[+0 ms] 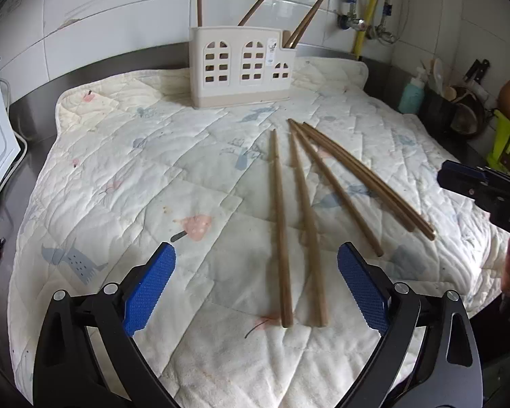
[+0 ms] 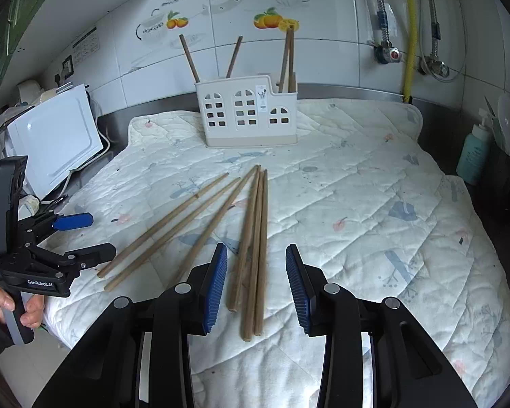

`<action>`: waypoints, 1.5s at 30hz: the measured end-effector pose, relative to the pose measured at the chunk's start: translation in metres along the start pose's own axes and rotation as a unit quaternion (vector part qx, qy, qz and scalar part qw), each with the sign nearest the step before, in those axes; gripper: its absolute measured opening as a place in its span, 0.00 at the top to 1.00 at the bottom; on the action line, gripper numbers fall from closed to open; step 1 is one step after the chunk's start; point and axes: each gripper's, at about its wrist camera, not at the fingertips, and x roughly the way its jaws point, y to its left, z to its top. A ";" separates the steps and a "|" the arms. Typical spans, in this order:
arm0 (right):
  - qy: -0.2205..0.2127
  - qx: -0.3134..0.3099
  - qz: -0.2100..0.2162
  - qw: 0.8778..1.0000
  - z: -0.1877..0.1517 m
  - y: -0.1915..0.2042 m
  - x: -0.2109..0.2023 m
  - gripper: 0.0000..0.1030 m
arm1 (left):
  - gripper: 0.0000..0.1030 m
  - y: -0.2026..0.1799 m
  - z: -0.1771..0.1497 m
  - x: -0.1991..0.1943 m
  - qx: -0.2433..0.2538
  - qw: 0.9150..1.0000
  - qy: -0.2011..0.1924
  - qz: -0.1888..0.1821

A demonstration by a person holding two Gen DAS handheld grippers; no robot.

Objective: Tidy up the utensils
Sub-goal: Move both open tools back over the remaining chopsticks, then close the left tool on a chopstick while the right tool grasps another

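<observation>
Five long brown wooden chopsticks [image 2: 251, 238] lie loose on the quilted white cloth [image 2: 357, 204], thick ends toward the grippers, tips fanning toward the cream plastic windowed holder [image 2: 250, 115]; the right gripper [image 2: 256, 284] — part open, empty — straddles the bundled pair's ends, nearest; the left gripper [image 1: 256, 285] gapes wide, empty, over two others.

"GenRobot.AI" is printed in white on the black body of the left gripper [image 2: 74, 238], at the lower left of the right wrist view. "DAS" is read, cut off, on the right gripper [image 1: 459, 175] at the right edge of the left wrist view.
</observation>
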 end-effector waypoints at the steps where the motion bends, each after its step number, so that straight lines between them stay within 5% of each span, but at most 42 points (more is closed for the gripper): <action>1: 0.001 0.002 0.000 1.000 -0.001 -0.001 0.000 0.66 | 0.08 0.001 -0.001 0.002 -0.002 1.000 0.001 0.002; 8: 0.007 0.008 0.004 1.000 -0.002 -0.004 0.005 0.66 | 0.10 0.001 -0.001 0.006 0.002 1.000 -0.001 0.002; 23: 0.026 0.023 0.010 0.999 -0.012 -0.008 0.013 0.66 | 0.72 -0.016 -0.007 0.012 0.043 0.999 0.015 -0.013; 45: 0.057 0.032 0.012 0.998 -0.021 -0.013 0.027 0.84 | 0.92 -0.016 -0.007 0.022 0.046 0.998 0.028 -0.021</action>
